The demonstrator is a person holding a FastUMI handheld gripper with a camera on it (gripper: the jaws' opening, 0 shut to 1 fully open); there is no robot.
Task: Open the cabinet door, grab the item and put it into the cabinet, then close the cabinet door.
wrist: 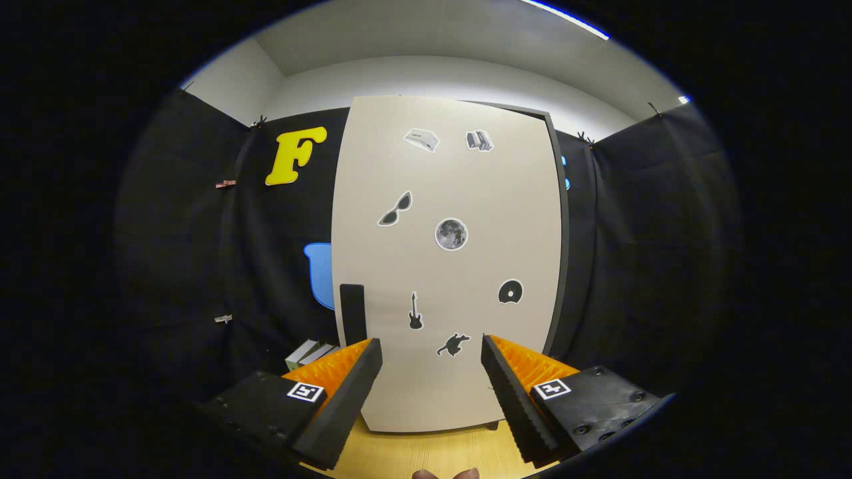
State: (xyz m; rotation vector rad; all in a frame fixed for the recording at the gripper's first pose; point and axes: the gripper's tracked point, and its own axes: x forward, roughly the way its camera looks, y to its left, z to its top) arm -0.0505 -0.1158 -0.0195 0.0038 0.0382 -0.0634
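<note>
A tall cabinet with a pale door stands straight ahead, beyond my fingers; the door looks shut and carries several small stickers. A dark upright handle sits at the door's lower left edge, just above my left finger. My gripper is open, fingers wide apart, nothing between them, a short way off the door. A small stack of flat box-like items lies to the left of the cabinet, behind my left finger.
The cabinet stands on a light wooden tabletop. Black cloth walls close in on both sides. Fingertips of a hand show at the near edge below the gripper.
</note>
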